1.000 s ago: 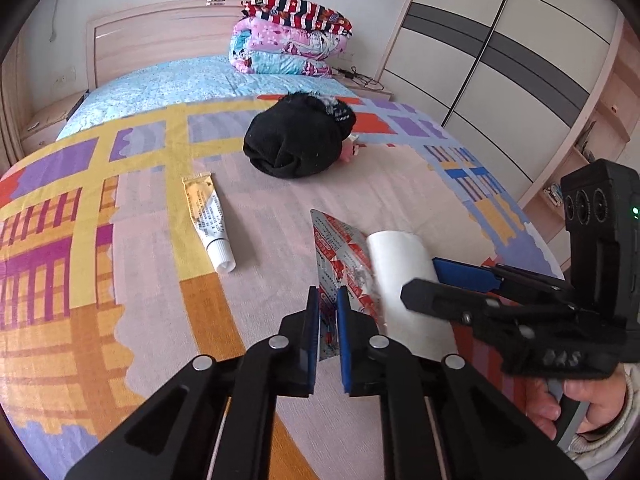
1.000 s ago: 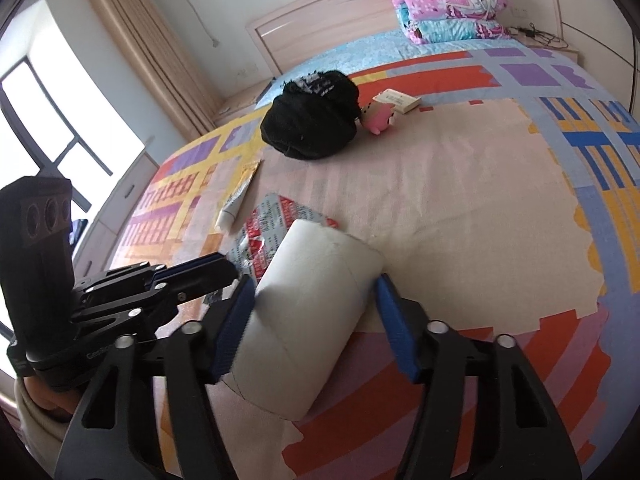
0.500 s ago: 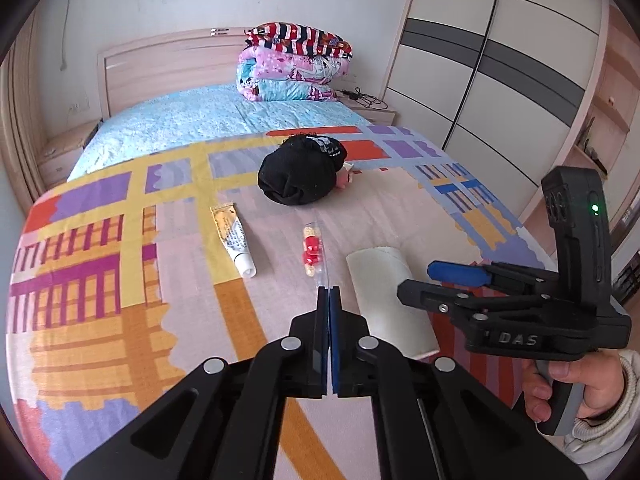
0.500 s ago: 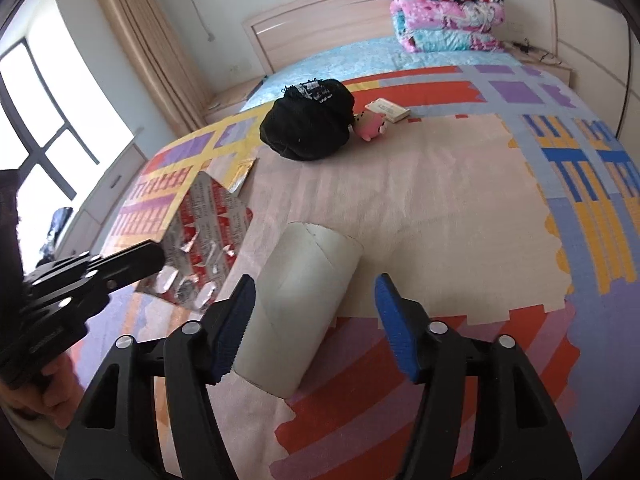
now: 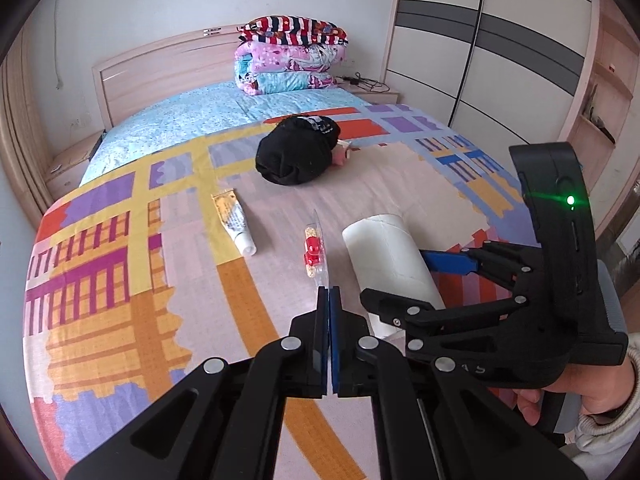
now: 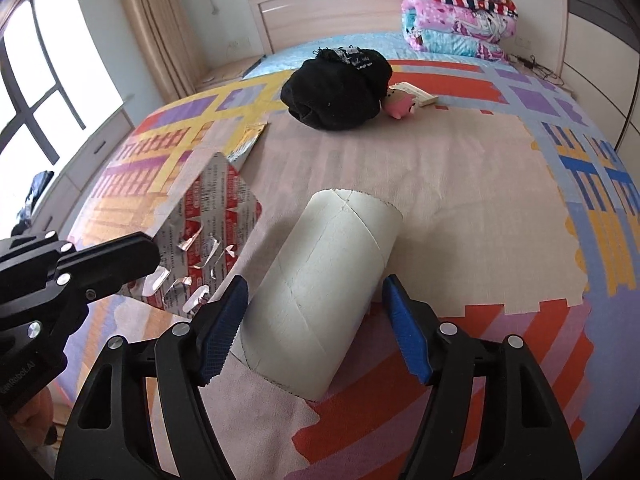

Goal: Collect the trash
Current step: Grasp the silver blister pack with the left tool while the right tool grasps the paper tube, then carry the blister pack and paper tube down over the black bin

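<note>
So on the bed [image 5: 120,264] I count one cardboard tube [image 6: 320,292], one blister pack [image 6: 212,216], one squeeze tube [image 5: 236,222]; also one black bundle of cloth [image 5: 298,152], one little pink toy [image 6: 400,106], one small box [image 6: 416,94]. Folded quilts [image 5: 292,58] by the headboard: three.

- My right gripper [image 6: 316,320] straddles the cardboard tube [image 6: 324,292], its jaws opening, slim gaps either side.
- My left gripper [image 6: 156,252], clamped on the blister pack [image 6: 212,220], crowds the tube's left flank.
- The bedspread [image 6: 460,184] lies bare up to the black bundle [image 6: 336,92].
</note>
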Demonstrator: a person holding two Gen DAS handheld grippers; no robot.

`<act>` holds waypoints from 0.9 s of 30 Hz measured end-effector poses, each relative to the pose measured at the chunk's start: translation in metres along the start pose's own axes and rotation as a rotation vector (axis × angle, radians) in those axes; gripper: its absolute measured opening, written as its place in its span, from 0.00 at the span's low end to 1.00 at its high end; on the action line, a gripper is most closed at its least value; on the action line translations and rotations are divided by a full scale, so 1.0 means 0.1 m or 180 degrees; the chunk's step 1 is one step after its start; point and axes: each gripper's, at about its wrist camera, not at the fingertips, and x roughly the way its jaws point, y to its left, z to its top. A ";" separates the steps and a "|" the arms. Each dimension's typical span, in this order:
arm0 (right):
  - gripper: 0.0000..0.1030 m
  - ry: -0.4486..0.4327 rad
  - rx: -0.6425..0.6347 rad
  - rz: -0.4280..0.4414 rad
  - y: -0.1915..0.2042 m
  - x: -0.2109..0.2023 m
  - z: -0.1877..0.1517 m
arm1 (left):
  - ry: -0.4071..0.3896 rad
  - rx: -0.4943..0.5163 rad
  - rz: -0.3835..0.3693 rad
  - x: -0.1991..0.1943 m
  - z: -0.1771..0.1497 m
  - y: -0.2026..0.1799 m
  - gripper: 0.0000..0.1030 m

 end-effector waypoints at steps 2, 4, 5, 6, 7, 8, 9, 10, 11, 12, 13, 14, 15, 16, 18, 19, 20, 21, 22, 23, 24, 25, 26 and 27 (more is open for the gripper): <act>0.67 0.0000 0.0002 0.0002 -0.02 -0.01 0.00 | 0.0012 -0.0006 -0.0002 0.02 0.01 0.00 0.00; 0.66 -0.0003 0.0013 0.0003 -0.04 -0.02 -0.01 | 0.0021 0.0030 -0.0013 0.04 0.01 -0.02 0.00; 0.64 -0.0008 0.0018 -0.0003 -0.04 -0.03 -0.01 | 0.0021 0.0037 -0.0010 0.04 0.02 -0.03 0.00; 0.59 -0.0012 0.0022 0.0001 -0.06 -0.03 -0.01 | 0.0022 0.0035 -0.0005 0.05 0.02 -0.03 0.00; 0.56 -0.0010 0.0024 0.0006 -0.06 -0.03 -0.01 | 0.0024 0.0060 -0.0009 0.05 0.02 -0.04 0.00; 0.55 -0.0014 0.0019 -0.0008 -0.07 -0.03 -0.01 | 0.0026 0.0075 -0.0005 0.05 0.02 -0.04 0.00; 0.55 -0.0011 0.0018 -0.0001 -0.08 -0.03 0.00 | 0.0026 0.0077 0.0007 0.05 0.03 -0.05 0.00; 0.52 -0.0008 0.0020 0.0017 -0.08 -0.03 0.00 | 0.0025 0.0068 0.0016 0.06 0.03 -0.04 0.01; 0.51 -0.0006 0.0023 0.0028 -0.09 -0.03 0.00 | 0.0025 0.0061 0.0028 0.06 0.03 -0.04 0.01; 0.51 -0.0006 0.0028 0.0035 -0.09 -0.03 0.00 | 0.0025 0.0054 0.0042 0.06 0.03 -0.04 0.01; 0.51 -0.0007 0.0029 0.0038 -0.10 -0.03 0.00 | 0.0031 0.0049 0.0034 0.06 0.03 -0.04 0.01; 0.51 -0.0010 0.0030 0.0039 -0.10 -0.03 -0.01 | 0.0036 0.0040 0.0025 0.07 0.04 -0.03 0.01; 0.51 -0.0014 0.0031 0.0042 -0.10 -0.04 -0.01 | 0.0039 0.0033 0.0022 0.07 0.04 -0.03 0.01; 0.50 -0.0018 0.0034 0.0045 -0.10 -0.04 -0.01 | 0.0041 0.0028 0.0018 0.07 0.04 -0.03 0.01; 0.49 -0.0029 0.0048 0.0057 -0.11 -0.06 -0.01 | 0.0045 0.0024 0.0005 0.07 0.04 -0.02 0.01; 0.48 -0.0036 0.0043 0.0060 -0.11 -0.07 -0.01 | 0.0050 0.0034 0.0012 0.07 0.04 -0.02 0.01; 0.47 -0.0039 0.0035 0.0065 -0.11 -0.07 -0.01 | 0.0056 0.0051 0.0005 0.07 0.04 -0.03 0.01; 0.45 -0.0040 0.0012 0.0068 -0.11 -0.08 0.00 | 0.0059 0.0062 0.0001 0.06 0.04 -0.03 0.01; 0.43 -0.0054 -0.0014 0.0070 -0.10 -0.11 0.00 | 0.0068 0.0072 -0.0003 0.05 0.04 -0.04 0.00; 0.42 -0.0071 -0.0025 0.0073 -0.10 -0.12 0.00 | 0.0074 0.0092 -0.0007 0.05 0.04 -0.05 0.00; 0.39 -0.0090 -0.0039 0.0079 -0.09 -0.15 0.00 | 0.0079 0.0105 -0.0019 0.04 0.04 -0.06 0.00; 0.34 -0.0098 -0.0044 0.0087 -0.09 -0.16 0.01 | 0.0078 0.0109 -0.0028 0.04 0.03 -0.07 0.00; 0.33 -0.0106 -0.0050 0.0102 -0.09 -0.19 0.01 | 0.0074 0.0108 -0.0027 0.02 0.02 -0.08 0.00; 0.32 -0.0112 -0.0054 0.0113 -0.08 -0.20 0.01 | 0.0065 0.0101 -0.0024 0.01 0.02 -0.08 0.00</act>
